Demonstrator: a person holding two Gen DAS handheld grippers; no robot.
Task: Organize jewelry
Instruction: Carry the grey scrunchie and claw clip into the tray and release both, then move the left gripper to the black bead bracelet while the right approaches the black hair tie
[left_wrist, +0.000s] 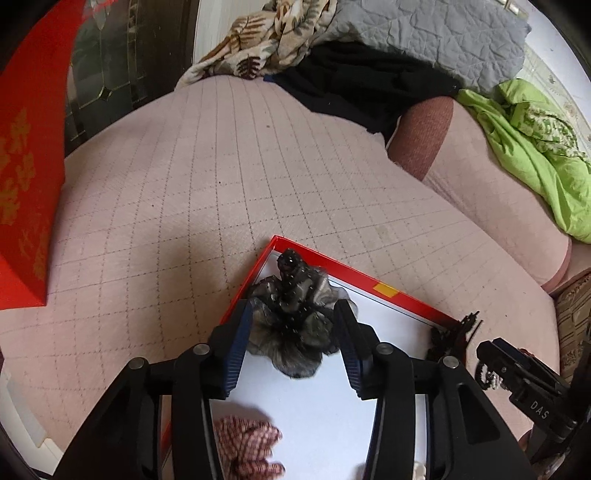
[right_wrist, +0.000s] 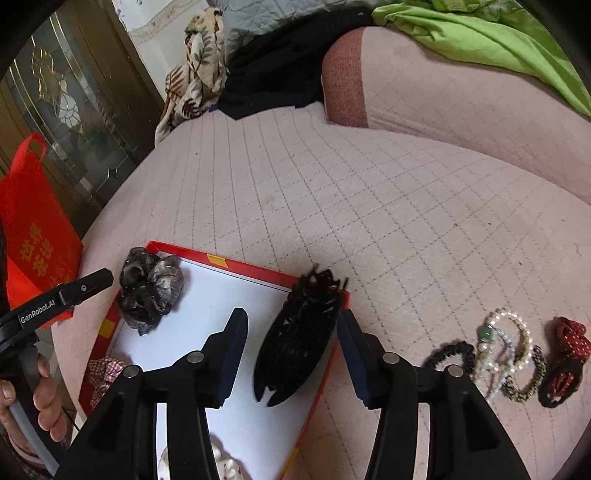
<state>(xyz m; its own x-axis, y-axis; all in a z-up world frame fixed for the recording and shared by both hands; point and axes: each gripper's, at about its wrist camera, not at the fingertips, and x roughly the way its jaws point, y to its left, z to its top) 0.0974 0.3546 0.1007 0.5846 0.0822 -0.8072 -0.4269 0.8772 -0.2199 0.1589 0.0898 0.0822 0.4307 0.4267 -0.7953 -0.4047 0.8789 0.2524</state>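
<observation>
Between the spread right claw (right_wrist: 291, 354) fingers, black hair clip (right_wrist: 295, 343), untouched.

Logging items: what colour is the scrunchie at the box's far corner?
Grey-black with pale specks, the scrunchie shows best in the left wrist view.

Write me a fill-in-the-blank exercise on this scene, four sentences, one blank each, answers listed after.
1. The grey scrunchie lies in the far-left corner of the red-rimmed ____.
2. The black hair claw sits between the open fingers of the ____ gripper.
3. The pearl bracelets lie on the pink quilted ____, outside the box.
4. The left gripper has its fingers on either side of the grey ____.

Answers: box; right; bedspread; scrunchie
</observation>
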